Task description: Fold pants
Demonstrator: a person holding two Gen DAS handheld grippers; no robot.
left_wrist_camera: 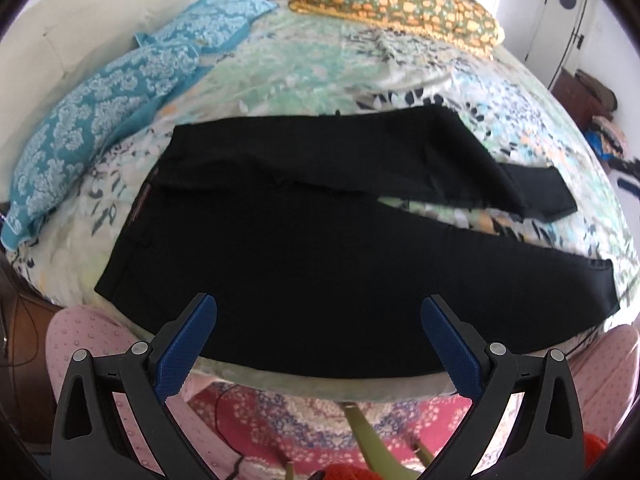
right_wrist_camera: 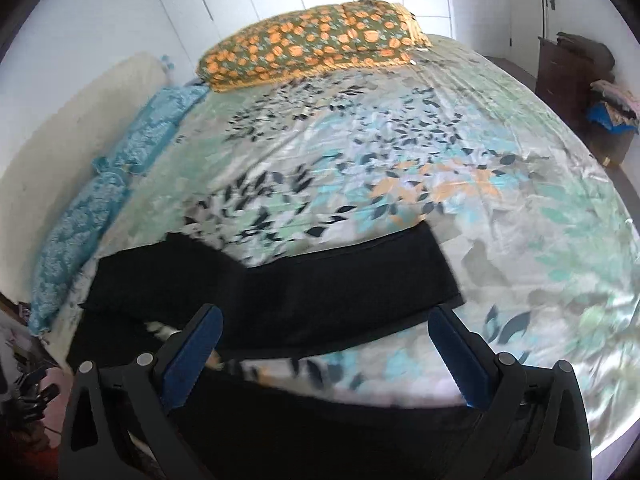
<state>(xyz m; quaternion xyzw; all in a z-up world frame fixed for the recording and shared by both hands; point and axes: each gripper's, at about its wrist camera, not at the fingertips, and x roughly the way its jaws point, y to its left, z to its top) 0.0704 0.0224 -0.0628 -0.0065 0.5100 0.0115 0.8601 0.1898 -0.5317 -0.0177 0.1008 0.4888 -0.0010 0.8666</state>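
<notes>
Black pants (left_wrist_camera: 304, 240) lie spread across the middle of the frame on the floral bed (left_wrist_camera: 360, 64), waistband at left, legs splayed apart toward the right. Left hand-held gripper (left_wrist_camera: 318, 340) hovers wide and empty over the near edge; right hand-held gripper (right_wrist_camera: 324, 354) also gapes wide above the far leg's cuff. Nothing's folded yet, I'd say: next, pinch one leg and lay it over the other.

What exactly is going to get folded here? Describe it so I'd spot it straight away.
Look at the big bed with the leafy patterned sheet. Spread flat along its near edge lie the black pants, waistband toward the blue pillows, legs splayed apart. They are the only plain, dark item there; everything else is brightly printed.
</notes>
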